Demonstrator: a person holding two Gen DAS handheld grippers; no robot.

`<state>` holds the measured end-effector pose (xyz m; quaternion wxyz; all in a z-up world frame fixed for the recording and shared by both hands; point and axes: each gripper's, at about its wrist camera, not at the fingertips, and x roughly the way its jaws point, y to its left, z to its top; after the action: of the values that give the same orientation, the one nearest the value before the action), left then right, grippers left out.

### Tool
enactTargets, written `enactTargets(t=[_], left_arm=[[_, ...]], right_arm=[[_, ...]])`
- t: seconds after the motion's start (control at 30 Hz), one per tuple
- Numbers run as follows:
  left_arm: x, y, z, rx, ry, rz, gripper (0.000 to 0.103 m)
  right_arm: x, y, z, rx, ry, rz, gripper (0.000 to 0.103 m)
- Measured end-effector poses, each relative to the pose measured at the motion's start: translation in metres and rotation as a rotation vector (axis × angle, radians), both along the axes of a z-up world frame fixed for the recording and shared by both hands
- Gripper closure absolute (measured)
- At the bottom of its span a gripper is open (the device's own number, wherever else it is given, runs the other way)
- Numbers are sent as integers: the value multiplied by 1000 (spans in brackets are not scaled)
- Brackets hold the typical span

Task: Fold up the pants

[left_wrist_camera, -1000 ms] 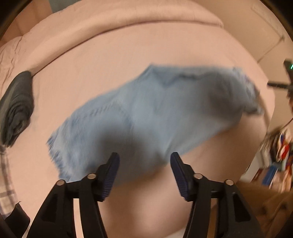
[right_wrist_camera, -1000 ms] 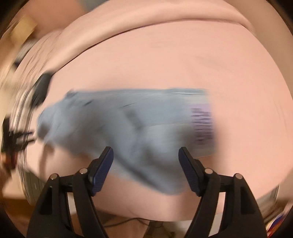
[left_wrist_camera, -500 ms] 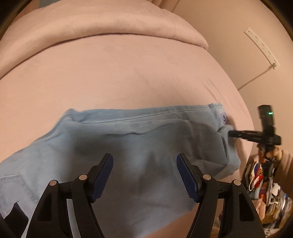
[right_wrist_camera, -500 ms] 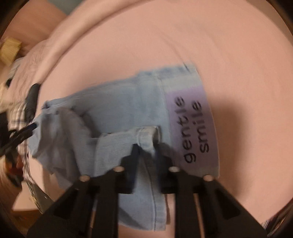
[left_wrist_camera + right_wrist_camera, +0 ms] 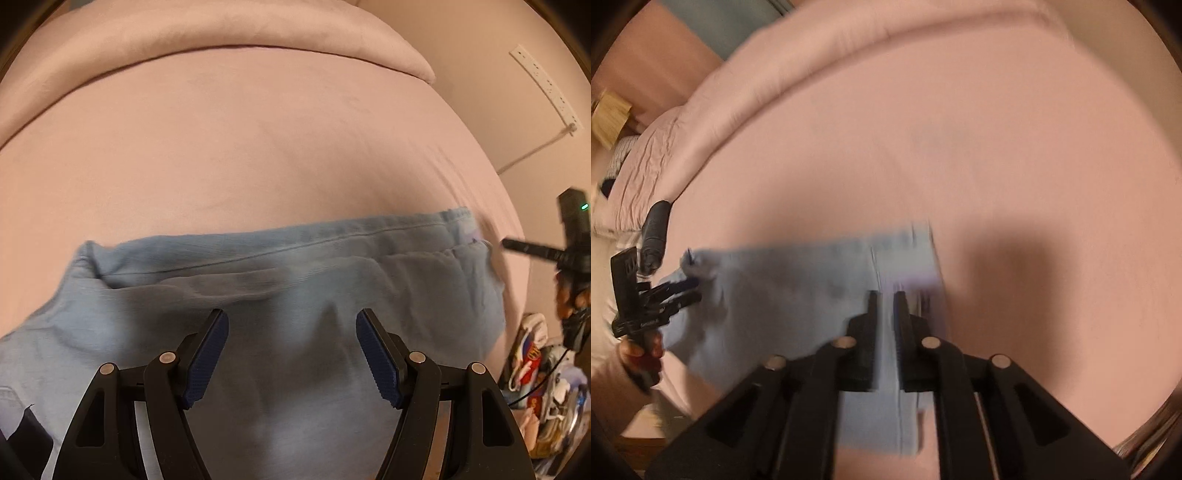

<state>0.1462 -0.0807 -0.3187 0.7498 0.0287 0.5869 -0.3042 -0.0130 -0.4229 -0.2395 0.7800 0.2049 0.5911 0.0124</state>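
Note:
Light blue denim pants [image 5: 295, 280] lie across the near part of a pink bed [image 5: 258, 147]. My left gripper [image 5: 291, 350] is open and hovers just above the cloth, holding nothing. My right gripper [image 5: 884, 317] is shut on a fold of the pants [image 5: 798, 288] near their waist end, beside a purple label [image 5: 923, 280]. The right wrist view is blurred. The right gripper also shows in the left wrist view [image 5: 517, 247] at the pants' right end. The left gripper shows in the right wrist view [image 5: 679, 291] at the pants' left end.
A folded pink duvet [image 5: 221, 40] lies along the far side of the bed. A dark rolled garment [image 5: 655, 229] lies at the bed's left edge. Clutter [image 5: 546, 387] sits on the floor to the right, and a power strip [image 5: 543, 85] hangs on the wall.
My right gripper has closed on the pants' waist end and lifted it. My left gripper stays open over the cloth and has moved closer along the pants.

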Motion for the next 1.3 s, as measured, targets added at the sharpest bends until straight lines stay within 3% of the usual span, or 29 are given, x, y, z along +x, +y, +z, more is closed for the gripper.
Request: enactTargets(t=[0.07,0.17,0.27,0.33,0.4,0.53,0.67,0.8,0.87,0.9,0.97,1.1,1.17,1.3], left_arm=[[-1,-8,1,-5,0,-28,31],[-2,-28,4,-45,9,-104,31],[-5,-67,9,-59,-4,-295,27],[-10,-101,8,-43,-31,-455,26],[-12,-126,3,-8,-49,-557,26],[-15,-161,-4,3,-36,-707,26],[-18,-179,-5,-49,26,-809,26],[-21,-196,-10,-37,57,-894,27],[-25,-204,-17,-1,70,-939,59],[-27,-204,-18,5,75,-955,83],[-30,-195,-13,-5,66,-959,95],[-18,-185,3,-67,61,-868,97],[-6,-188,7,-61,45,-828,97],[-4,-204,2,0,14,-852,97]], right_arm=[[-5,-2,-8,-10,21,-25,47],[-3,-11,-17,74,5,-61,48],[5,-4,-30,89,18,-29,47],[9,9,-34,76,17,11,52],[6,17,-33,47,-4,63,88],[-9,18,-19,114,-92,107,92],[-20,32,14,122,-182,179,93],[-27,48,39,111,-249,224,94],[-29,53,47,101,-268,234,94],[-31,53,50,98,-275,237,94],[-31,53,48,84,-274,234,99],[-14,57,35,62,-269,170,99],[-12,51,35,60,-279,151,99],[5,39,27,18,-267,124,99]])
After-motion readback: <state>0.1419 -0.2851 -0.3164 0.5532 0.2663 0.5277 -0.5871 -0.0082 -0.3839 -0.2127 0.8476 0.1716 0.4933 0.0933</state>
